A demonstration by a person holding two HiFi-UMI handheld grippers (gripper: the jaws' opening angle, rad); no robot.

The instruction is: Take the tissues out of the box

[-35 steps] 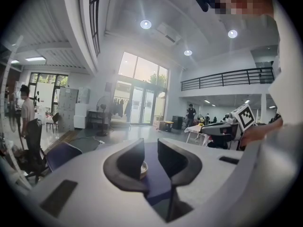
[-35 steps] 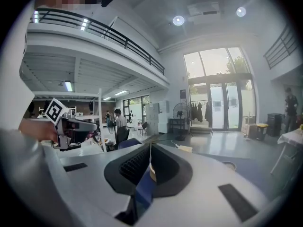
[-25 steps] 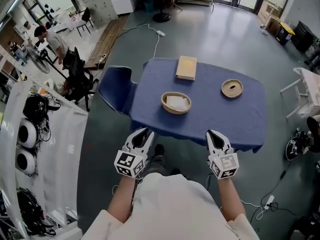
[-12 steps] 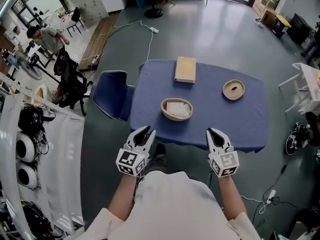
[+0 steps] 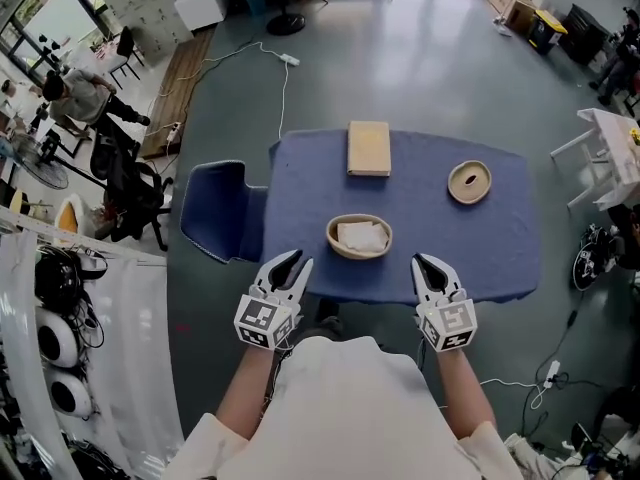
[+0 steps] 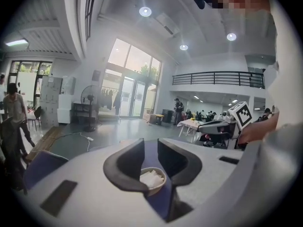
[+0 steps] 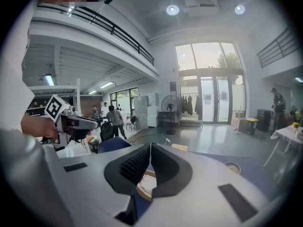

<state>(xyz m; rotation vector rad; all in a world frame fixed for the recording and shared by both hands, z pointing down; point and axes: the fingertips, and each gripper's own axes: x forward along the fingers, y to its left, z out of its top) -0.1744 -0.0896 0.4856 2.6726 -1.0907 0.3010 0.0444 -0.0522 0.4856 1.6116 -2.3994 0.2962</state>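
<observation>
Round tan bowl (image 5: 358,256) closer now

A table (image 5: 440,253) is being covered by a blue cloth. A small round wooden dish (image 5: 468,182) is being kept on its right part. A blue chair (image 5: 215,211) is being kept just beside its left edge. A white cable (image 5: 283,78) is being left on the grey floor (image 5: 420,58).

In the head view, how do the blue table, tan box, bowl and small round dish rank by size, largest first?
1. Blue table, by far.
2. Tan box and bowl look about alike; the bowl is nearer the camera, so I do not rank them.
3. Small round dish.
</observation>
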